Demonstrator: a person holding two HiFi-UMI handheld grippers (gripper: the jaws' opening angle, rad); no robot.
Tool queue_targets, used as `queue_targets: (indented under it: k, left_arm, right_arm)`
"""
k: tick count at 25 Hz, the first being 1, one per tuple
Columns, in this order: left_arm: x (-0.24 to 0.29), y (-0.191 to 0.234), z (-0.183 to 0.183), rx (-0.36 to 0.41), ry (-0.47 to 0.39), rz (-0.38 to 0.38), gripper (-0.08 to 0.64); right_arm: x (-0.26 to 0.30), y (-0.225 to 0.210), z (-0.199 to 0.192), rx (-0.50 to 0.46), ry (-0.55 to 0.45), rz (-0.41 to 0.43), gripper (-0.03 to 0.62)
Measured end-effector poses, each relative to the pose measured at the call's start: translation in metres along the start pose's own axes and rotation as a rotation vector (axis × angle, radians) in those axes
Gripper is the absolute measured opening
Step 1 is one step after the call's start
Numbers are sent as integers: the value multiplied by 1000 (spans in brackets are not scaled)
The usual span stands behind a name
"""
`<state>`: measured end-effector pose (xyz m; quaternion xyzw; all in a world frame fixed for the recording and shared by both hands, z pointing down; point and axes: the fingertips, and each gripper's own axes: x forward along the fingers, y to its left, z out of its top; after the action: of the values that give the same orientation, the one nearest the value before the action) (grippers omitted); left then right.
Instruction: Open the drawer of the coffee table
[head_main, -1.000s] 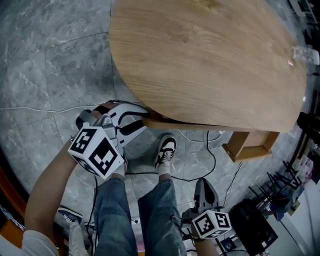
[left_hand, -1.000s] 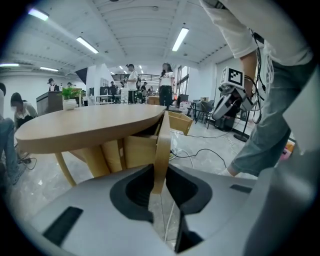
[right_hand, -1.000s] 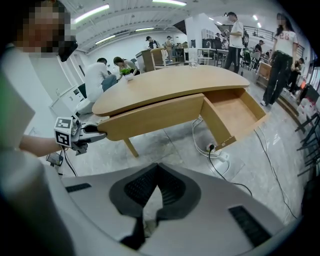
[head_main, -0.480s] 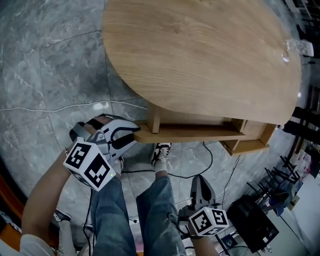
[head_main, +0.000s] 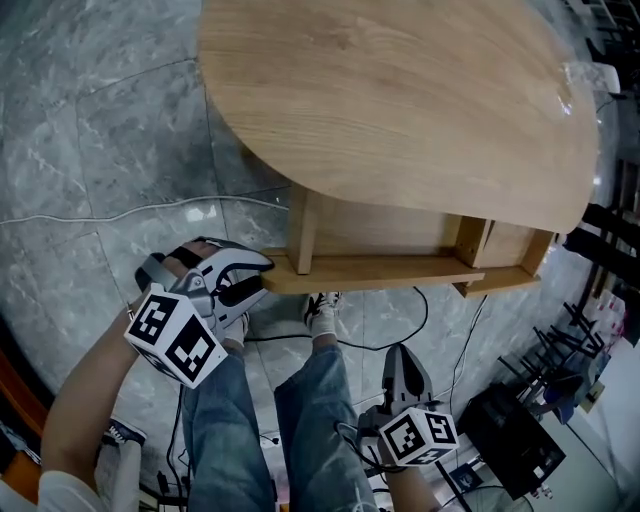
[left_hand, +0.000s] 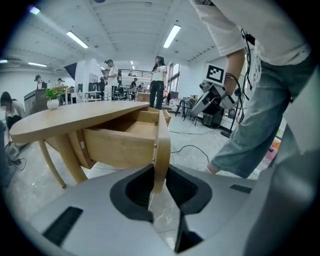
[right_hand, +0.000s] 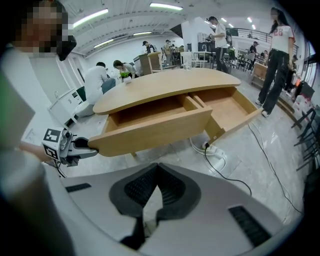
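The oval wooden coffee table (head_main: 400, 100) has its near drawer (head_main: 370, 272) pulled out toward me; the drawer's box (right_hand: 150, 112) is seen empty in the right gripper view. My left gripper (head_main: 255, 283) is shut on the left end of the drawer front (left_hand: 161, 140), which stands edge-on between the pads in the left gripper view. My right gripper (head_main: 403, 372) hangs low beside my right leg, shut and empty, its pads (right_hand: 167, 187) meeting. From there the left gripper (right_hand: 82, 145) shows at the drawer's corner.
A second drawer (right_hand: 230, 107) at the table's right end also stands open. My legs and a shoe (head_main: 322, 312) are just in front of the drawer. A power strip with black cable (right_hand: 212, 148) lies on the marble floor. Black racks (head_main: 520, 440) stand at the right. People stand beyond.
The drawer has slid out from under the table top toward me, with the left gripper drawing back while holding its front. The right gripper has barely shifted.
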<state>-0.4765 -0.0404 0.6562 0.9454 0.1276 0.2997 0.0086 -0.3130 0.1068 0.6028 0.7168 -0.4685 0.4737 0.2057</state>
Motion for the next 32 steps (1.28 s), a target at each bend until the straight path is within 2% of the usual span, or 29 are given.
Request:
queue_targets:
  k: [23, 32]
  left_arm:
    - [-1, -32, -1, 29, 29, -22, 66]
    - [3, -42, -13, 52, 60, -50, 66]
  right_arm:
    - [-15, -14, -17, 33, -29, -20, -1]
    - [-14, -17, -28, 56, -30, -26, 0]
